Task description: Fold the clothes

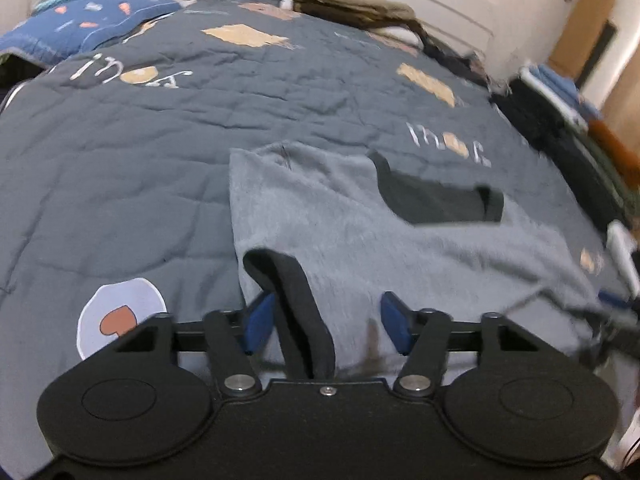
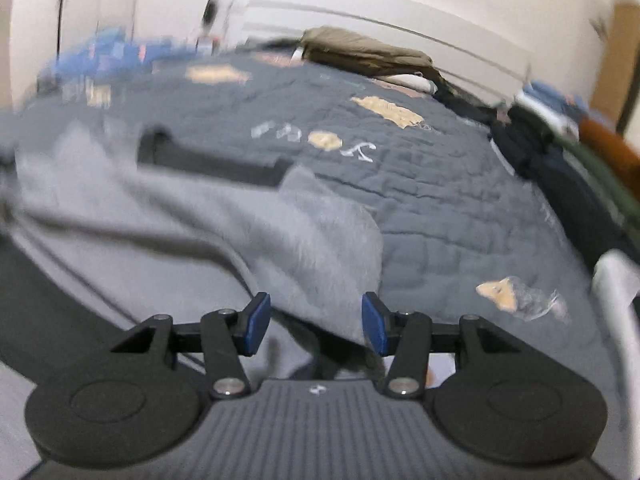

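Observation:
A light grey T-shirt (image 1: 340, 216) with black collar (image 1: 436, 196) and black sleeve cuff (image 1: 300, 308) lies on the dark grey quilt (image 1: 140, 152). My left gripper (image 1: 326, 324) is open, its blue pads either side of the black cuff, which runs between them without being pinched. In the right wrist view the same grey shirt (image 2: 240, 232) lies bunched, its black collar (image 2: 212, 160) at upper left. My right gripper (image 2: 316, 322) is open over the shirt's near edge, with cloth lying between the pads. The view is blurred.
The bed's quilt (image 2: 440, 200) carries tan patches and white lettering. A blue patterned pillow (image 1: 92, 20) lies at the far left, an olive garment (image 1: 352, 0) at the far edge. Dark clothes are piled on the right (image 1: 560, 128). A white rail (image 2: 616, 292) stands at the right edge.

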`<state>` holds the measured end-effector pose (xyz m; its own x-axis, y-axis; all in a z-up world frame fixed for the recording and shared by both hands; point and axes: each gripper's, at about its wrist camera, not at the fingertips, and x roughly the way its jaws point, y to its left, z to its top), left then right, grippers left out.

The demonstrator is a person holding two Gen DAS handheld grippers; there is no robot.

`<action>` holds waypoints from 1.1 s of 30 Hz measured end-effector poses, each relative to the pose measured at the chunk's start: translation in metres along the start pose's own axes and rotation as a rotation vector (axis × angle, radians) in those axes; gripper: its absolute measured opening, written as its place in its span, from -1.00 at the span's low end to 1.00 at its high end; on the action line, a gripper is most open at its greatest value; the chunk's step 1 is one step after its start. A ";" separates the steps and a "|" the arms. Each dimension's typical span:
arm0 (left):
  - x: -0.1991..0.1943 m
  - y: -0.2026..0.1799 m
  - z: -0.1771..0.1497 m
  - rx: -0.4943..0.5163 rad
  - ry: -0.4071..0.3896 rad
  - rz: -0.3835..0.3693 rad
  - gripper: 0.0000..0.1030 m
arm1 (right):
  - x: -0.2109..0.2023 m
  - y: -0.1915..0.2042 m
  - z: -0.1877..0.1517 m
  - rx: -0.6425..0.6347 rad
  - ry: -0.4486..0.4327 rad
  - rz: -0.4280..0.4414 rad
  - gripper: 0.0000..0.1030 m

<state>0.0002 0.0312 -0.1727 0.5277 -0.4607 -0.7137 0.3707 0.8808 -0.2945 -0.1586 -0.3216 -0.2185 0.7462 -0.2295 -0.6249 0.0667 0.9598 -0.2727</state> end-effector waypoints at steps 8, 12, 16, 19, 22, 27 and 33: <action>-0.004 0.011 0.000 -0.023 -0.008 0.036 -0.90 | 0.019 -0.017 -0.008 0.026 0.062 -0.123 -0.31; -0.002 0.017 0.002 -0.062 -0.003 0.013 -0.90 | 0.021 -0.035 -0.011 0.106 0.102 -0.109 -0.39; -0.001 0.023 0.004 -0.100 0.003 -0.010 -0.80 | 0.020 -0.040 -0.014 0.175 0.145 -0.037 -0.38; 0.000 0.027 0.005 -0.129 0.007 -0.027 -0.40 | 0.019 -0.039 -0.014 0.162 0.136 -0.046 -0.35; 0.001 0.030 0.007 -0.150 0.004 -0.041 -0.12 | 0.014 -0.043 -0.012 0.201 0.128 -0.037 -0.35; -0.002 0.029 0.014 -0.135 -0.049 -0.044 -0.06 | 0.005 -0.053 -0.008 0.259 0.101 -0.023 -0.31; -0.005 0.027 0.022 -0.116 -0.112 -0.047 -0.87 | 0.008 -0.051 -0.008 0.271 0.104 -0.021 -0.31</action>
<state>0.0241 0.0549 -0.1632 0.5965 -0.5053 -0.6236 0.3098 0.8617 -0.4019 -0.1611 -0.3741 -0.2158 0.6720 -0.2512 -0.6966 0.2662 0.9598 -0.0894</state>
